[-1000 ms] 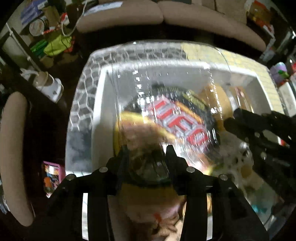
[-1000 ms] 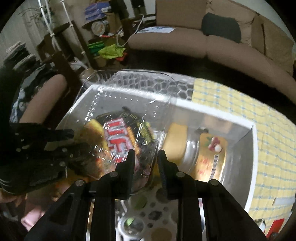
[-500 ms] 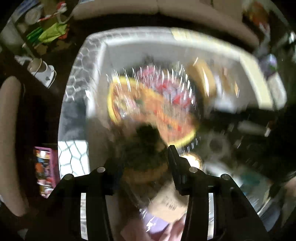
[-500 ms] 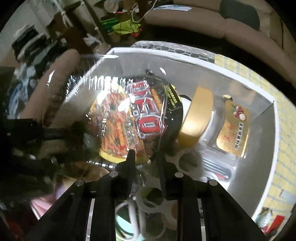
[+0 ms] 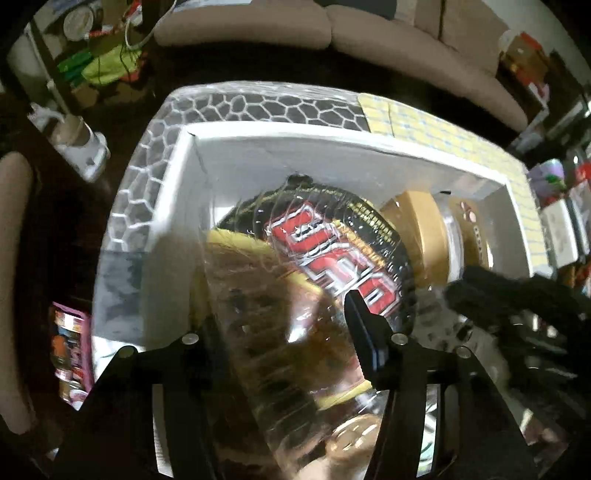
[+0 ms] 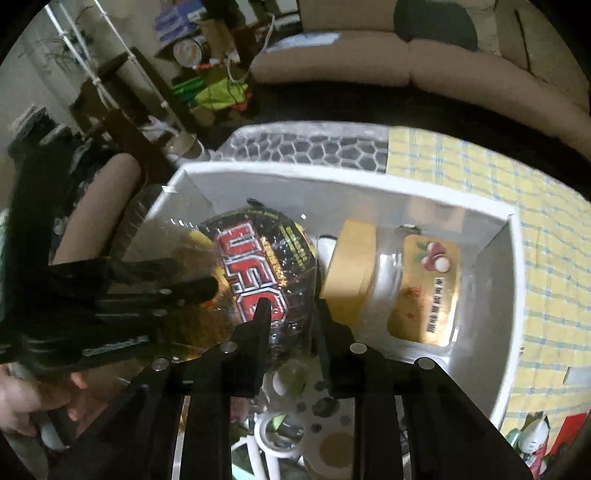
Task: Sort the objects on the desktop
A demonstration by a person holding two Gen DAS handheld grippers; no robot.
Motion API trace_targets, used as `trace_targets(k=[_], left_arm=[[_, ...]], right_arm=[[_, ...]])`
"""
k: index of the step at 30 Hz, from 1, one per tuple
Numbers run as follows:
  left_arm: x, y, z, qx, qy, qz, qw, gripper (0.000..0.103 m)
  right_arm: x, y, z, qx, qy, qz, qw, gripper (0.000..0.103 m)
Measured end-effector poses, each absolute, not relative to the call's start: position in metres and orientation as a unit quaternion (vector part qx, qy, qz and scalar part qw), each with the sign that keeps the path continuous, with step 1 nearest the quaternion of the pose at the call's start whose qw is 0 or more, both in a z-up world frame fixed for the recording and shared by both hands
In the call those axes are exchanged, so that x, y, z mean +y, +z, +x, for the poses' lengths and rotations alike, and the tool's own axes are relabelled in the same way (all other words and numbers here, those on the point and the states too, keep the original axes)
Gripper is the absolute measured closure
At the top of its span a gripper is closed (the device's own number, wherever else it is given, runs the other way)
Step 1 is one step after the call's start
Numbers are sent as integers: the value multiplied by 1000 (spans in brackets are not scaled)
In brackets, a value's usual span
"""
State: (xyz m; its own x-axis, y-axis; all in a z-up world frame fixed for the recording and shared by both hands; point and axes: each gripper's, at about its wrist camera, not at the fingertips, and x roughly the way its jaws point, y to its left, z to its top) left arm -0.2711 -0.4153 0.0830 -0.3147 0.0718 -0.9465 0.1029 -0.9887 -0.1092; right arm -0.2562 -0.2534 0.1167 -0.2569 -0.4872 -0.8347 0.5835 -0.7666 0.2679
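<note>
Left gripper [image 5: 280, 317] wider now, opening round clear container [image 5: 295, 350]; right gripper [image 6: 290, 317] pinching its edge

A beige sofa [image 6: 424, 62] is seen behind the bench, with a dark cushion [image 6: 436, 22] set on it. Green and yellow clutter [image 6: 214, 92] is piled on the floor beside it. A dark wooden frame [image 6: 125, 110] is seen at left.
</note>
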Motion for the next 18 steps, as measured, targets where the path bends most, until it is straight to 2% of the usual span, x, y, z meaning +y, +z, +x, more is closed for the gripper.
trace_targets(k=[2, 4, 8, 10, 12, 16, 18], left_arm=[[-424, 102, -253, 66, -826, 559, 16, 38], [-436, 123, -230, 75, -843, 532, 17, 23], [-444, 136, -185, 46, -848, 528, 5, 22], [-440, 130, -174, 19, -843, 537, 5, 28], [-434, 123, -168, 0, -841, 541, -8, 33], [-419, 113, -171, -57, -847, 527, -33, 35], [-410, 109, -172, -100, -852, 511, -49, 35]], right_arm=[[-247, 129, -243, 63, -790, 491, 363, 51], [-241, 140, -224, 88, -790, 467, 387, 46], [-243, 146, -185, 163, -773, 428, 439, 46], [-253, 138, -169, 219, -759, 415, 452, 46], [-263, 128, -154, 273, -744, 398, 461, 51], [-286, 102, -152, 338, -739, 377, 445, 73], [-296, 93, -163, 342, -740, 384, 434, 75]])
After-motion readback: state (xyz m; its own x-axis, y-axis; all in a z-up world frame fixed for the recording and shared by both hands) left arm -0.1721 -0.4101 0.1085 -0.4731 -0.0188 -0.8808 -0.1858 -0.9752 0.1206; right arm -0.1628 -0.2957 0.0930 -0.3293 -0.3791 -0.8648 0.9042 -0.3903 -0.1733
